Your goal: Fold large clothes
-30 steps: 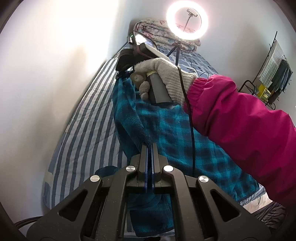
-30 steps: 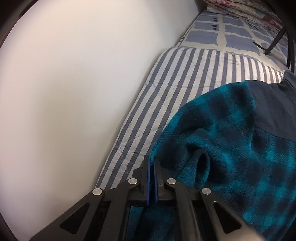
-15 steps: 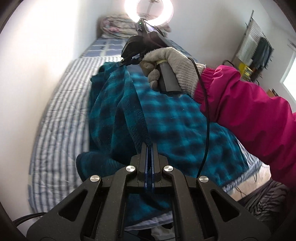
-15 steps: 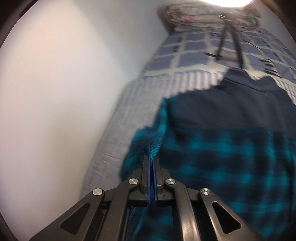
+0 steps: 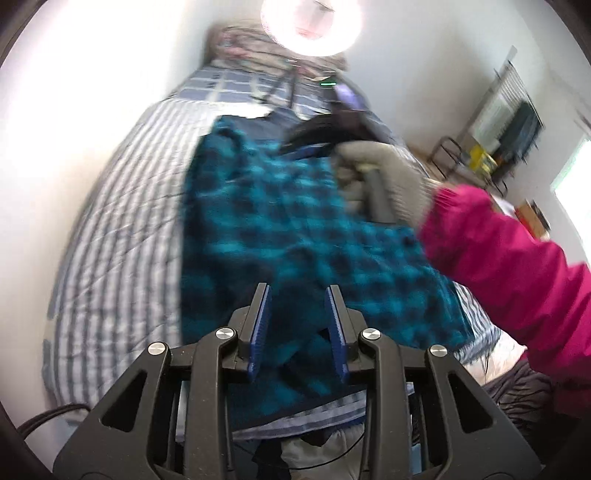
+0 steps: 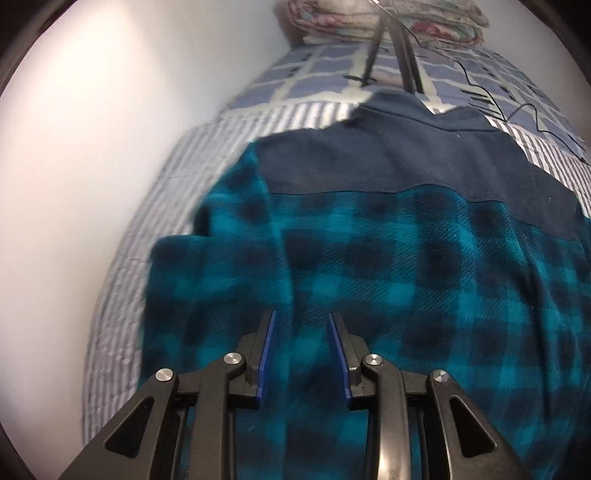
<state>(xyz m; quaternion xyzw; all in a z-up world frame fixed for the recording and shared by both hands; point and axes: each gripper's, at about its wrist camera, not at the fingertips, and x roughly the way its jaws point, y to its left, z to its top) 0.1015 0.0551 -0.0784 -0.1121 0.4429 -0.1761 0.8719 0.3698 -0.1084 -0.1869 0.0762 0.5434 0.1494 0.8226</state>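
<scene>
Both claws, left claw (image 5: 298, 314) and right claw (image 6: 301, 343), have just been opening, releasing the fleece jacket (image 6: 369, 266) (flat on the bed (image 6: 147, 192)); lift clear before smoothing the fold.

A bed (image 6: 122, 317) with a blue-and-white striped sheet stands against a white wall. A teal checked fleece shirt (image 6: 388, 266) lies spread on it; a tripod (image 6: 399, 55) and folded quilts (image 6: 388, 14) sit at the far end.

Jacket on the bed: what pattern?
Teal-and-black check with a plain navy top; clearest in the right wrist view.
</scene>
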